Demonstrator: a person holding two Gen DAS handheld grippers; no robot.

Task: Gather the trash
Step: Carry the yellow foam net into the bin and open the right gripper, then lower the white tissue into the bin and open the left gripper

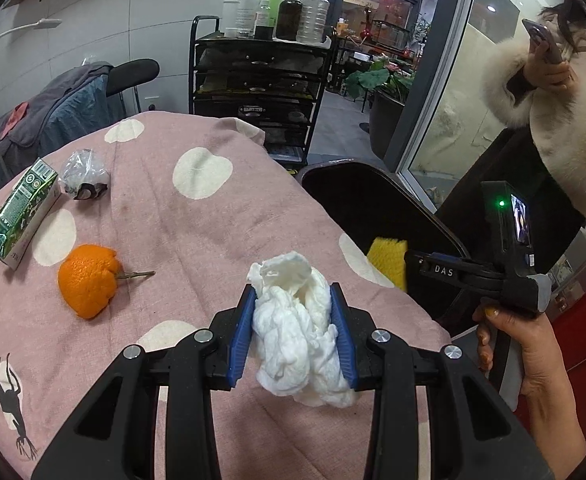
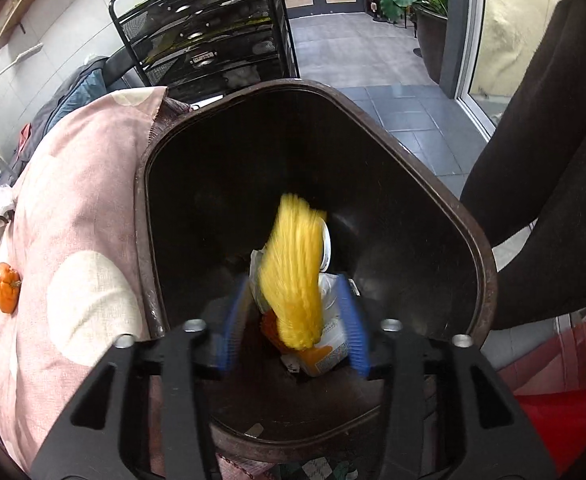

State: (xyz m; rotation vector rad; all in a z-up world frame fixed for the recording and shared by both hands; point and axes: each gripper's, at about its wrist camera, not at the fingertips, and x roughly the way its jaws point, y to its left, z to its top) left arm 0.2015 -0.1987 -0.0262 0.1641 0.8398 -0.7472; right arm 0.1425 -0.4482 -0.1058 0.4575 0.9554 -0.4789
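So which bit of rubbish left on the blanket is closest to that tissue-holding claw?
The orange peel. It lies nearest the left gripper; the green carton and the crumpled plastic wrapper sit farther back.

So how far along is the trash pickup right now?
Partly done: the bin already holds packaging. The yellow item is dropping from the open right gripper; the left gripper holds a crumpled tissue. Carton, plastic wrapper and orange remain.
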